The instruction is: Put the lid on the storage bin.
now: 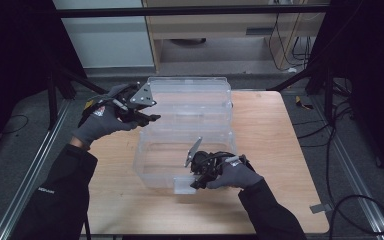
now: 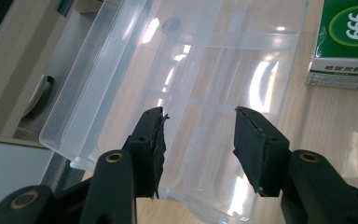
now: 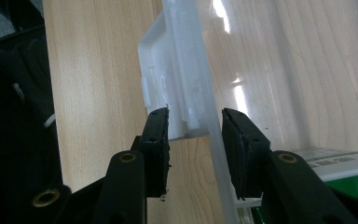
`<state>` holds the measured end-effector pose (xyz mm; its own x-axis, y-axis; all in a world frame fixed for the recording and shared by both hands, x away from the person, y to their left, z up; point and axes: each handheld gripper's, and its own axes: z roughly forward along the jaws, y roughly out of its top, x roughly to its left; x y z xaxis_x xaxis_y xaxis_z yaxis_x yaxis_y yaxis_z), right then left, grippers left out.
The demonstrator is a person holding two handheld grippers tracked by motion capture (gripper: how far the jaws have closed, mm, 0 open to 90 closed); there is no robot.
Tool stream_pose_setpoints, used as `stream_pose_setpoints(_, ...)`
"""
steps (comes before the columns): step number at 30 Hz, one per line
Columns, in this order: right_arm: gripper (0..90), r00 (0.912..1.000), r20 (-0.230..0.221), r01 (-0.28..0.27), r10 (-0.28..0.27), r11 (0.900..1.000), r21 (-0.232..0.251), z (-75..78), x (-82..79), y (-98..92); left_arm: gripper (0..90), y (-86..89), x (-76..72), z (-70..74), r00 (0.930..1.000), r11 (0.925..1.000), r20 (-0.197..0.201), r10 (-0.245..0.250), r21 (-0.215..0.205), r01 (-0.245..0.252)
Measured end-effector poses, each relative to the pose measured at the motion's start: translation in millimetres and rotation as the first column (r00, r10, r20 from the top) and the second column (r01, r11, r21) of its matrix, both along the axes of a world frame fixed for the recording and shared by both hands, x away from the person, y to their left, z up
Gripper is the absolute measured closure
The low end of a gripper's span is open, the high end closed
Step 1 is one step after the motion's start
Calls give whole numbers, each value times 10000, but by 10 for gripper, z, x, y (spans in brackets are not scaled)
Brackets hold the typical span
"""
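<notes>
**At the near edge: clear bin, latch end pinched**

Near the table's (image 1: pixel 280 210) front edge, the right gripper (image 1: pixel 196 184) has its jaws straddling the white front latch tab (image 3: pixel 168 88) and thin front wall of the clear plastic storage box (image 1: pixel 180 165); in the right gripper view the wall sits between the two pads, which look close on it, though contact is not certain. Box body sits mid-table, slightly left of centre. A green carton (image 2: pixel 349 42) lies beside or inside it; can't tell which through the plastic.

Farther back, the hinged clear lid (image 1: pixel 190 100) stands open toward the far edge. The left gripper (image 1: pixel 150 118) hovers at the lid's left side, jaws parted with nothing between them, the lid (image 2: pixel 191 93) just ahead.

Handling judgement: light, hollow, thin-walled. Stiff along rims and ribs, flexy on flat panels. Glossy, so slippery under pads, and likely to crack if squeezed hard. Best holds are the rim edges, the lid's side lip and the latch tab, not mid-panel. With the box this empty it may slide on the wood if pushed, so the front wall wants steadying.
</notes>
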<state>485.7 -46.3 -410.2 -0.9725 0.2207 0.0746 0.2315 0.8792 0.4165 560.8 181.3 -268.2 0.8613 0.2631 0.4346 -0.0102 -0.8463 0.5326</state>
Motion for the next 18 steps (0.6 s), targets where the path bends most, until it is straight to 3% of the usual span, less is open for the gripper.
stream_pose_setpoints(12,628,9999,-93,-144,144,9999,-10,0,22,3,548,-277,305,-56,9985,9978,-318,-441,488,457)
stream_pose_setpoints(18,629,9998,-112,-147,147,9999,9,-2,22,3,562,-392,427,-145,9960,9897,-539,-710,1203,771)
